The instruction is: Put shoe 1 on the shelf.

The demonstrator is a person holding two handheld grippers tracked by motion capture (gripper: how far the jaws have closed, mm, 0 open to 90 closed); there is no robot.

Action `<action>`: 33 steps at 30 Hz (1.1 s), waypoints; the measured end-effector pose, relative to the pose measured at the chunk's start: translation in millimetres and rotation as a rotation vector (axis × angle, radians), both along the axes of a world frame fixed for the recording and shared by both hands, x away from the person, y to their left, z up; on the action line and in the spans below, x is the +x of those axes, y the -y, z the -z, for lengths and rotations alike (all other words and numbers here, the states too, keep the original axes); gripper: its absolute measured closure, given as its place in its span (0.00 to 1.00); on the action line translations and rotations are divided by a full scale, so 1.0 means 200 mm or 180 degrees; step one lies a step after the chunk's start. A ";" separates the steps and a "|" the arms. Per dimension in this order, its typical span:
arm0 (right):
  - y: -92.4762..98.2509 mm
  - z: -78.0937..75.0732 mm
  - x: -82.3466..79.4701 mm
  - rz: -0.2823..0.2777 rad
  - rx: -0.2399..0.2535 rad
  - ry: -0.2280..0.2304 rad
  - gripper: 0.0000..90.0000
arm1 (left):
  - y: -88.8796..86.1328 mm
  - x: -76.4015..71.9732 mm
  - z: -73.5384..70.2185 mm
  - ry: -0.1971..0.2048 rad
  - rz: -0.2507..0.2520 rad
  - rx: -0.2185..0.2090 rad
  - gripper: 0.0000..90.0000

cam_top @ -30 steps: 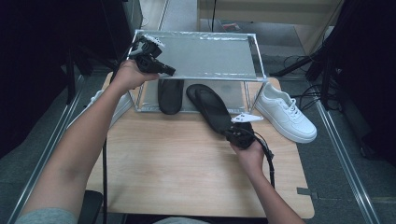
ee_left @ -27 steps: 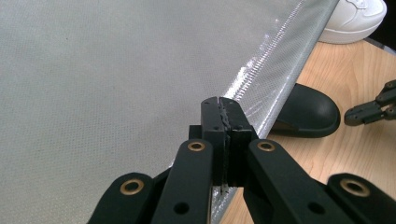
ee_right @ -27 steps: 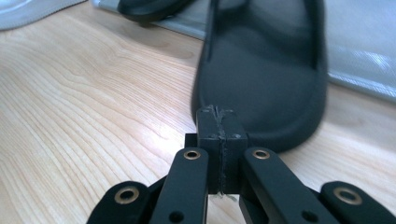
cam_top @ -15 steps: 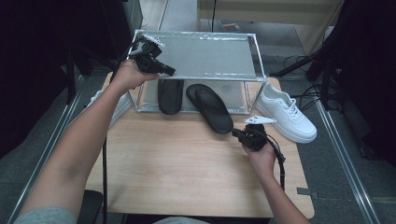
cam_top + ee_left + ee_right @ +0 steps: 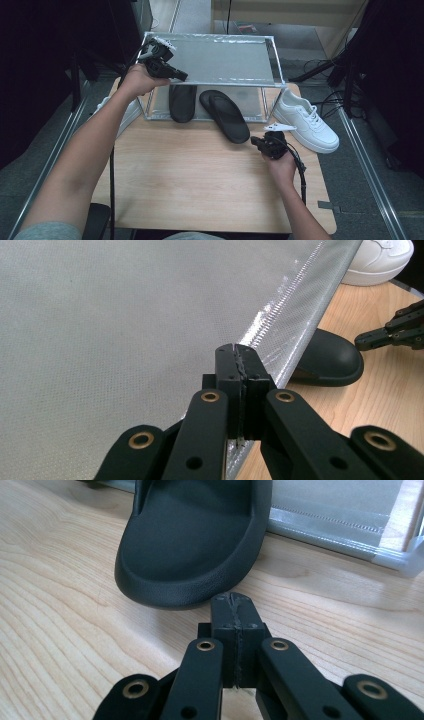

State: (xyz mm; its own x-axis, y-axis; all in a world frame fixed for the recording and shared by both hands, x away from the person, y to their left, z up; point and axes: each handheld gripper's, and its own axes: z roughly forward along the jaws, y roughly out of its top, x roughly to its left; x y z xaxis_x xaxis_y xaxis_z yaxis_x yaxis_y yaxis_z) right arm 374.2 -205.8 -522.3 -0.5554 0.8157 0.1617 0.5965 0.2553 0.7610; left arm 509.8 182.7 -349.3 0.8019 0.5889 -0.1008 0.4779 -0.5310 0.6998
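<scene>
While the left tool point(image 5: 181, 76) hangs over the front left corner of the rack point(image 5: 210, 37), jaws pressed together on nothing, the right tool point(image 5: 256, 142) sits low over the tabletop point(image 5: 200, 180) just off the heel end of the black slipper point(image 5: 229, 116), its jaws likewise closed flat with nothing between them, as the right gripper view point(image 5: 232, 599) makes plain. That slipper lies slantwise, toe under the rack's shelf and heel out on bare wood; its mate point(image 5: 181, 102) lies straighter beneath the shelf to the left.

The step in hand looks like squaring the slanted slipper up beside its mate under the shelf. With the jaws shut, a push seems the likely way: the tip would need to meet the heel rim and press it toward the rack, swinging the heel left so the two lie parallel. To lift instead, the jaws would first have to spread over the rim.

Room is tight at the right, where the rack's front post point(image 5: 274, 107) and the white sneaker point(image 5: 306, 120) stand near the tool. The shelf edge overhangs the slippers, so any lift must stay low. Toward the person the wood is open.
</scene>
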 end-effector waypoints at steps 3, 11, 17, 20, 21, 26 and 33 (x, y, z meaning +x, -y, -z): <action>-0.01 0.00 0.00 0.0025 0.0106 0.0006 1.00 | 0.00 0.00 0.00 -0.0001 -0.0006 -0.0004 1.00; -0.06 0.00 0.02 0.0044 0.0103 0.0027 1.00 | 0.00 0.00 0.00 0.0001 -0.0006 0.0007 1.00; -0.12 -0.01 0.02 0.0016 0.0128 0.0081 1.00 | 0.00 0.00 0.00 0.0001 -0.0010 0.0012 1.00; -0.13 0.00 0.02 0.0011 0.0130 0.0074 1.00 | 0.00 0.00 0.00 0.0003 -0.0010 0.0017 1.00; -0.14 0.00 0.02 0.0018 0.0137 0.0075 1.00 | 0.00 0.00 0.00 0.0001 -0.0013 0.0016 1.00; -0.15 0.00 0.04 0.0069 0.0138 0.0080 1.00 | 0.01 0.00 0.00 0.0001 -0.0016 0.0015 1.00; -0.19 0.00 0.08 0.0084 0.0115 0.0082 1.00 | 0.00 0.00 0.00 0.0002 -0.0013 0.0015 1.00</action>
State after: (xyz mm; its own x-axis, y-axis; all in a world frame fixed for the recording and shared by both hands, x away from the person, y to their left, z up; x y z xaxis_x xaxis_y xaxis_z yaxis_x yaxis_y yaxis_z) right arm 391.1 -168.4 -522.5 -0.5382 0.8240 0.1771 0.5826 0.2119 0.7847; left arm 509.4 181.8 -348.9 0.7995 0.5927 -0.0975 0.4797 -0.5324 0.6975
